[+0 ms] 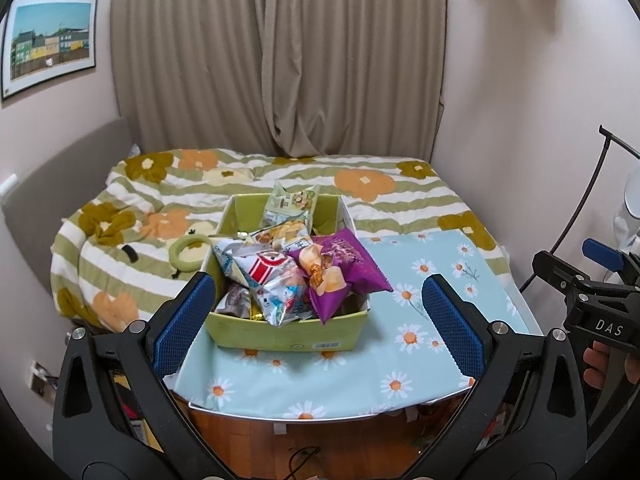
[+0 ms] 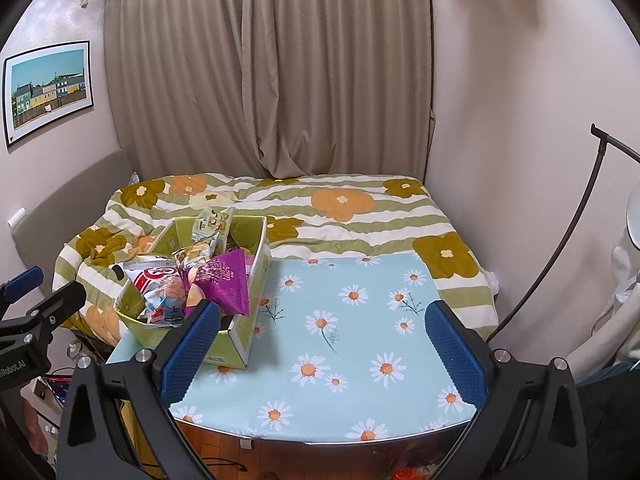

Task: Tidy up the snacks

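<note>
The green cardboard box (image 1: 288,332) sits at the left part of the daisy-print table (image 1: 420,376), and every snack packet in view is piled inside it: a purple pouch (image 1: 352,268) leaning over the 3 o'clock rim, a silver-and-red bag (image 1: 268,276) at the front, a pale green packet (image 1: 292,204) standing at 12 o'clock. None lies loose on the cloth. That fits two stages alike: a box heaped for unloading and sorting, or a box into which the snacks have been gathered.

The left gripper (image 1: 316,324) hovers before the box with its blue pads spread wide and nothing between them; the right gripper (image 2: 324,344) does the same over bare cloth at the box's 3 o'clock, equally wide and empty.

Whichever stage this is, any grasp goes best on a packet's crimped seam or corner rather than its puffed middle, since the air-filled foil would likely slip or crush. The purple pouch overhangs the rim and looks easiest to disturb.

The bags are glossy, crinkled film; the box is matte, stiff board with straight walls; the tablecloth looks smooth and wipeable. What lies at the box's bottom is hidden, possibly darker packets.
</note>
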